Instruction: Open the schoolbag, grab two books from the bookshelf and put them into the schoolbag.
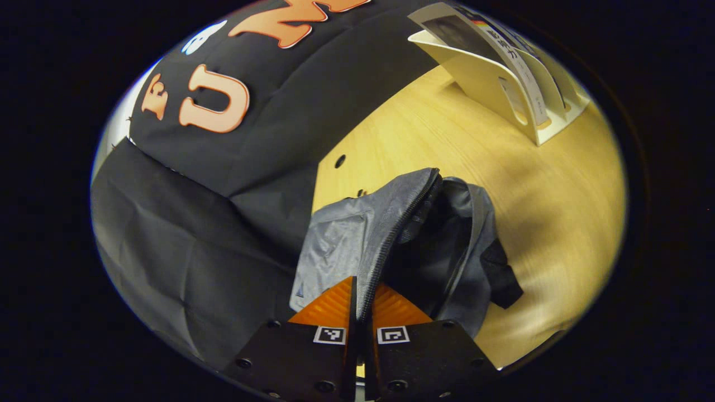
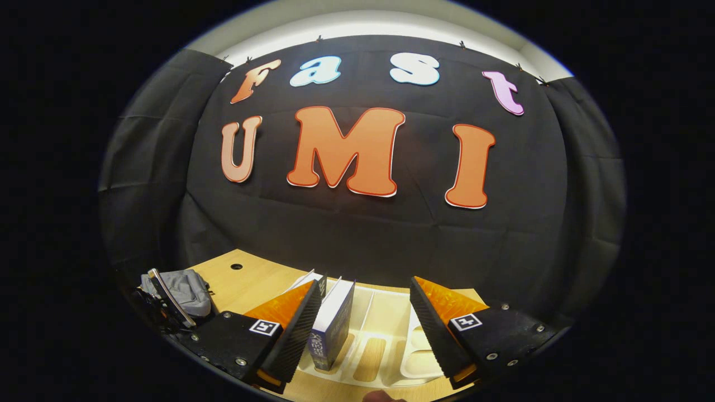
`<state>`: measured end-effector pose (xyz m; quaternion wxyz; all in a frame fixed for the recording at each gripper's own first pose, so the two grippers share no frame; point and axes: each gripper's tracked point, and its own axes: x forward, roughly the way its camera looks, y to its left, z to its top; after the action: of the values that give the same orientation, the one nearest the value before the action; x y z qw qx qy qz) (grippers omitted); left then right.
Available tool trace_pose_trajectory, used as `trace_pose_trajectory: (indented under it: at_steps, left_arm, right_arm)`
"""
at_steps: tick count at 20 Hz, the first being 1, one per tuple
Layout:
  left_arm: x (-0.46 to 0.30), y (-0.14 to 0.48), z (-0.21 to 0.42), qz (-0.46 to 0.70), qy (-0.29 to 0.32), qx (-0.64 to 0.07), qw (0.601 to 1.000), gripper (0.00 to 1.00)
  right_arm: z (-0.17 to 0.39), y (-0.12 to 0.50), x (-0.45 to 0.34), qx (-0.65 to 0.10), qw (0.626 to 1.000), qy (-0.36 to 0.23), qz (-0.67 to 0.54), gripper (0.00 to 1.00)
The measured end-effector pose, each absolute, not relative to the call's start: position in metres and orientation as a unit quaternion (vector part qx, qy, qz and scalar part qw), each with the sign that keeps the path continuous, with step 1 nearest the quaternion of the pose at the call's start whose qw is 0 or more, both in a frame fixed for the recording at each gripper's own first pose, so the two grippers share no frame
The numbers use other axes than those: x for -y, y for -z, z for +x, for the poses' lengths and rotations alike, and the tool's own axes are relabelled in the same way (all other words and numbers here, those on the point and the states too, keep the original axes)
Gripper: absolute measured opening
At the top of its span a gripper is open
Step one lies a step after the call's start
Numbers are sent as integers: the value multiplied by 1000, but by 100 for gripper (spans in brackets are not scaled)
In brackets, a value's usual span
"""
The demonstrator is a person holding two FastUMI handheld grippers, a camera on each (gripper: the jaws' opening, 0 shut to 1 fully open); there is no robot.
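Left gripper (image 1: 358, 304) fingers pinched on zipper edge of grey crinkled nylon schoolbag (image 1: 402, 245), mouth gaping dark toward 1 o'clock. Pale wood-grain counter (image 1: 447, 151) beyond; white plastic slotted bookshelf (image 1: 491, 89) at 1 o'clock.

Right gripper (image 2: 363, 324) fingers spread, straddling upright dark-spined glossy book (image 2: 332, 329) at 11 o'clock, white-paged.

Risk: limp fabric slipping, mouth collapsing; smooth cover sliding or neighbour toppling if pinched off-centre.

This is a recording booth, not a lived-in room: black cloth (image 2: 363, 234) hangs as wall behind a pale wooden table (image 1: 447, 145), with a white bookshelf (image 2: 385, 340) at the table's far edge.
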<state>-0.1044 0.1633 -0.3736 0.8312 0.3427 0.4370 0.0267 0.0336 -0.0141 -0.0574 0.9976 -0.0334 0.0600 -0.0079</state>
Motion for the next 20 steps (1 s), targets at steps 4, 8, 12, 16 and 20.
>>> trace_pose_trajectory:
  at_steps: [4, 8, 12, 16, 20]
  left_arm:
    - [-162, 370, -104, 284, 33, -458, 842, 4]
    - [-155, 368, -106, 240, 86, -477, 841, 4]
    - [-144, 359, -107, 218, 135, -486, 835, 4]
    - [-141, 345, -108, 181, 166, -497, 832, 4]
    - [-153, 328, -101, 135, 177, -510, 831, 4]
  right_arm:
    - [38, 54, 1, -73, 995, 36, -50, 95]
    - [45, 53, -10, -95, 992, 49, -60, 95]
    - [55, 56, -28, -125, 989, 33, -73, 95]
    - [70, 67, -47, -168, 983, 11, -76, 95]
    - [86, 79, -58, -219, 973, 8, -77, 96]
